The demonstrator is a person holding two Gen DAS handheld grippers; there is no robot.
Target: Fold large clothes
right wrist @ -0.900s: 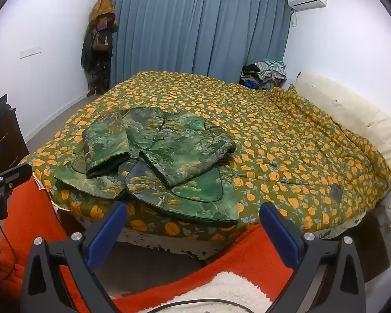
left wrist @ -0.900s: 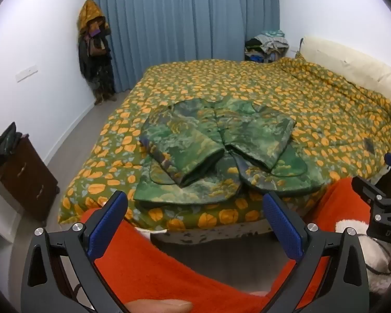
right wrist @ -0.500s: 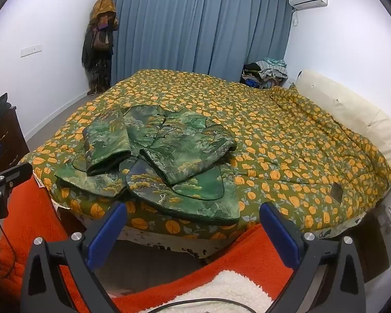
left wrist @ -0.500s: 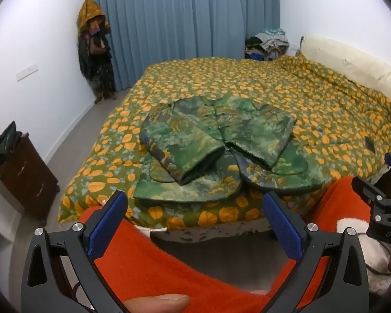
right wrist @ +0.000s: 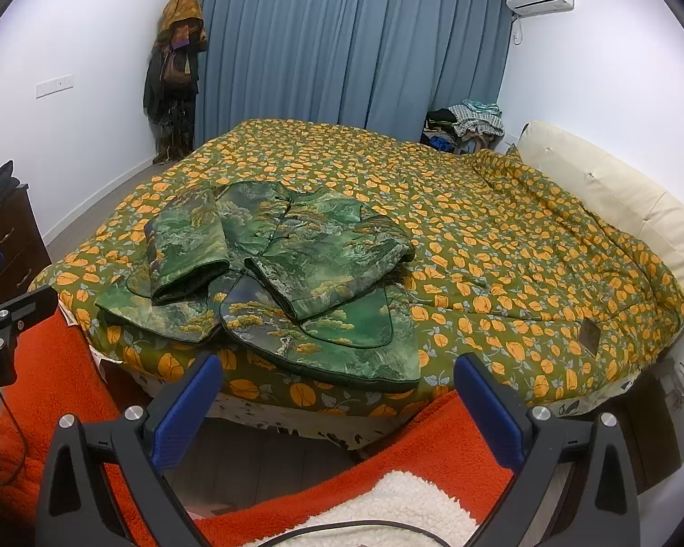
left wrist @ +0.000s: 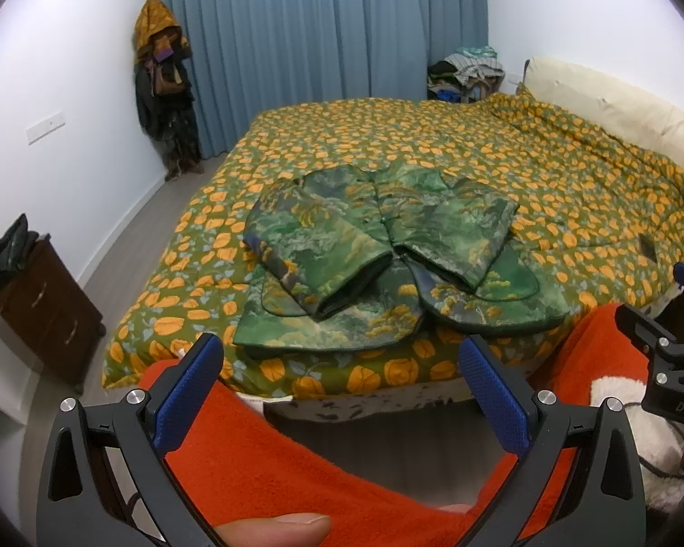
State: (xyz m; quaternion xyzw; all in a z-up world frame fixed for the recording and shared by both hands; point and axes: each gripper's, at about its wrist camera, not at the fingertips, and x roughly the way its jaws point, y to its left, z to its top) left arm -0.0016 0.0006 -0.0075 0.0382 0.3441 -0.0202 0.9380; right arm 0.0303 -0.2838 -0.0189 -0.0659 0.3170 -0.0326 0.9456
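A green patterned jacket (left wrist: 387, 255) (right wrist: 282, 273) lies front side up on the near part of the bed, both sleeves folded in over the chest and its hem toward the bed's front edge. My left gripper (left wrist: 342, 378) stands open in front of the bed, short of the hem, with nothing between its blue-padded fingers (left wrist: 191, 392). Open as well is my right gripper (right wrist: 337, 392), level with the jacket's right hem corner and apart from it. Each gripper shows at the edge of the other's view.
The bed (left wrist: 547, 182) carries a green quilt with orange print; a cream headboard (right wrist: 615, 196) runs along the right. A dark dresser (left wrist: 36, 314) stands left, coats hang in the corner (left wrist: 164, 86), clothes pile (right wrist: 469, 125) at the back. The person's orange fleece clothing (left wrist: 273, 456) fills the foreground.
Both views have drifted slightly; the jacket sits a touch higher in the frames. Both grippers stay open and the jacket has not moved.
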